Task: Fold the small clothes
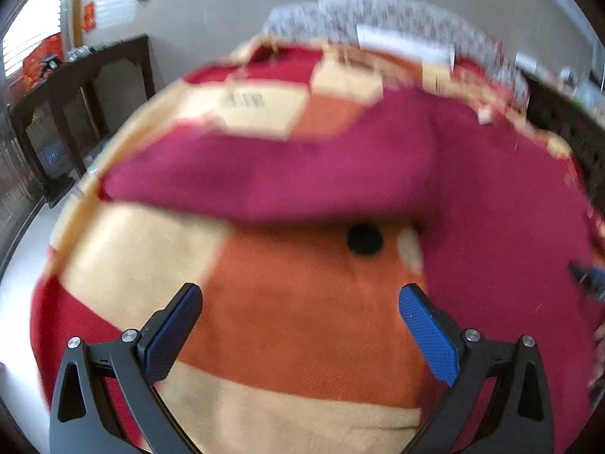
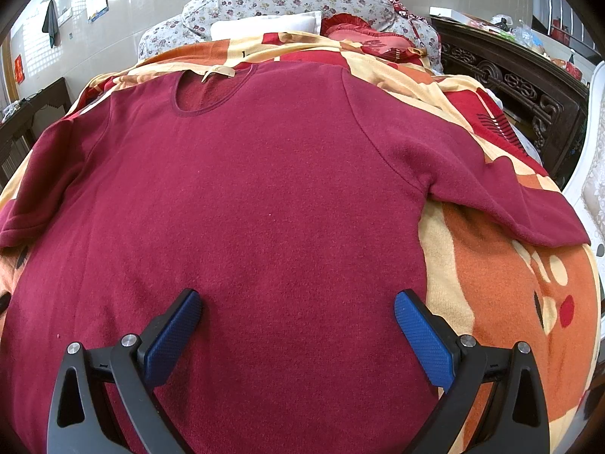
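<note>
In the left wrist view, the left gripper [image 1: 300, 297] was spread wide with nothing between its blue pads, hanging over the patterned blanket [image 1: 295, 325] in its orange and cream patches. The picture was smeared by blur, so detail was thin, but a long maroon band, most likely the left sleeve [image 1: 264, 181] of the shirt, lay straight across the blanket ahead of the fingers, apart from them. The garment's body filled the right side of that view.

In the right wrist view, the right gripper [image 2: 298, 302] was likewise open and empty, poised over the lower part of the maroon long-sleeved shirt [image 2: 234, 196]. The shirt lay flat, neckline [image 2: 211, 90] towards the pillows [image 2: 264, 24], both sleeves spread outward; the right sleeve [image 2: 503, 196] ran out onto the blanket, unfolded.

Judged from this, the folding had hardly begun: the shirt was smoothed and laid out, which is the preparation, but no sleeve was turned in and the body was not doubled. Everything that counts as folding was still left, starting probably with a sleeve.
</note>
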Available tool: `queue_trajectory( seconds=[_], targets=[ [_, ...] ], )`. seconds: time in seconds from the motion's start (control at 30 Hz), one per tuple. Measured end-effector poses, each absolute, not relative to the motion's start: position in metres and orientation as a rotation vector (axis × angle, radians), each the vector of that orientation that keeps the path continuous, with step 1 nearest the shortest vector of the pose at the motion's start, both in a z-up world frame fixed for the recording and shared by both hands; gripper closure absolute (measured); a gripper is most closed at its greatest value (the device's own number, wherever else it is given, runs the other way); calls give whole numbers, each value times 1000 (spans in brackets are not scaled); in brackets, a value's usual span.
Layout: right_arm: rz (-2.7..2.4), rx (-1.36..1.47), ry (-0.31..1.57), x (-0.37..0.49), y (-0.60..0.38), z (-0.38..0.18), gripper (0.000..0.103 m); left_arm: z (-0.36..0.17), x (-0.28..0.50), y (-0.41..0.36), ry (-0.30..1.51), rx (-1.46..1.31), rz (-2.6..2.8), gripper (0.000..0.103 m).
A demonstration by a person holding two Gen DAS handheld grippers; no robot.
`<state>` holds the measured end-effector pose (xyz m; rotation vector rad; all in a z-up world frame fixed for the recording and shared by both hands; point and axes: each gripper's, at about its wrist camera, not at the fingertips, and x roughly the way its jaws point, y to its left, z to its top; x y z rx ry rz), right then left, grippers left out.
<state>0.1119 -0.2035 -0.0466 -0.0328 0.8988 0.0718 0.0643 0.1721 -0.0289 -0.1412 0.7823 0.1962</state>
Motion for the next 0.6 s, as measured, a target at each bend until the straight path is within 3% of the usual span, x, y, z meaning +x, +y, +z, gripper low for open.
queue_trajectory(
  seconds=[0.1, 0.2, 0.37, 0.6],
  targets=[
    [72, -33, 900, 112, -204, -47, 0, 6, 58, 210, 694, -181, 225, 0],
    [72, -32, 900, 112, -204, -47, 0, 13, 67, 265, 731, -387, 143, 0],
    [72, -32, 897, 113, -203, -46, 0, -23, 84, 353, 789, -898, -1, 0],
    [73, -30, 898, 112, -204, -46, 0, -58, 114, 384, 747, -1024, -49, 0]
  ],
)
